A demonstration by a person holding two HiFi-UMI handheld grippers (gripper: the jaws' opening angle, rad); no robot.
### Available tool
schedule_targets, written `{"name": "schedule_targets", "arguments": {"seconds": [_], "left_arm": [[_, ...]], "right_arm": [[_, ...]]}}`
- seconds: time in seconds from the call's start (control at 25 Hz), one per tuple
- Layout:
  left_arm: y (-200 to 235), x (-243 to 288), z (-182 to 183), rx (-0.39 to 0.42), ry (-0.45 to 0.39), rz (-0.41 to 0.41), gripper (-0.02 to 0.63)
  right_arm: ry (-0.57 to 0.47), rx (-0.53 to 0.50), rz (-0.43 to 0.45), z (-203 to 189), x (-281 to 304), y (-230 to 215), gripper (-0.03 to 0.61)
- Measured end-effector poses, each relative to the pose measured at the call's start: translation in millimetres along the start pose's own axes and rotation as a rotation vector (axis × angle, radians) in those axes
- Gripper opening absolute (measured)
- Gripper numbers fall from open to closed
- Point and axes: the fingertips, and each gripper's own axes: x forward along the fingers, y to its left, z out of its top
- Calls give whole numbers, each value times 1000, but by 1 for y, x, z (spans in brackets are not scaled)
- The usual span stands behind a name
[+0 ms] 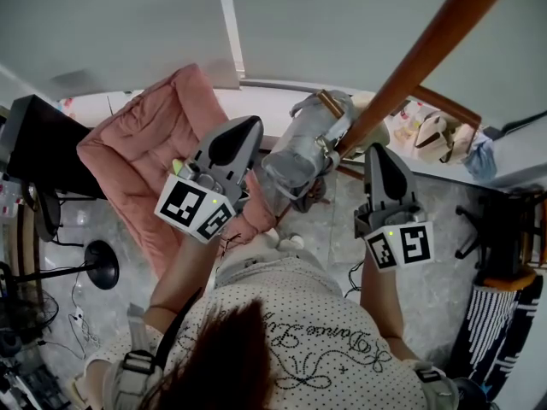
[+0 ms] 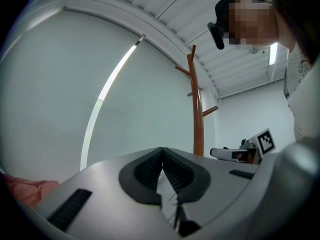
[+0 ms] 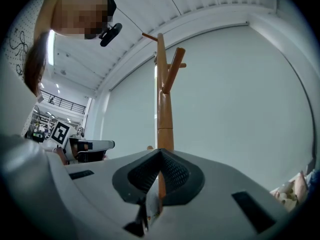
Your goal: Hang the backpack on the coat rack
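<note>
The person stands right up against the tall brown wooden coat rack, whose pole slants across the head view from the upper right down to the middle. The grey fabric backpack sits against the lower end of that pole, a tan-trimmed strap at its top beside the wood. I cannot tell which peg, if any, carries it. The left gripper is just left of the backpack, its dark tips pointing at the bag's upper left side, and the right gripper is just right of it, on the other side of the pole, so the bag lies between the two tools. Whether either tip touches the fabric I cannot make out. In the left gripper view the left gripper has its ribbed pads pressed together at the tip with nothing caught in them. The coat rack rises beyond them, a little to the right. In the right gripper view the right gripper is likewise closed and empty, and the coat rack stands straight ahead with its pegs branching near the top. The backpack shows in neither gripper view. A pink quilted padded chair sits to the left, behind the left gripper.
</note>
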Motion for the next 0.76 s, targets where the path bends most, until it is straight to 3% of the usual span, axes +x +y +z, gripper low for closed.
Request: {"name": "schedule_targets", "arguments": {"seconds": [0.76], "left_arm": [[9,13,-6,5,1,23,5]], "right_arm": [[-8,-17,-35,-2,4,-14,12]]}}
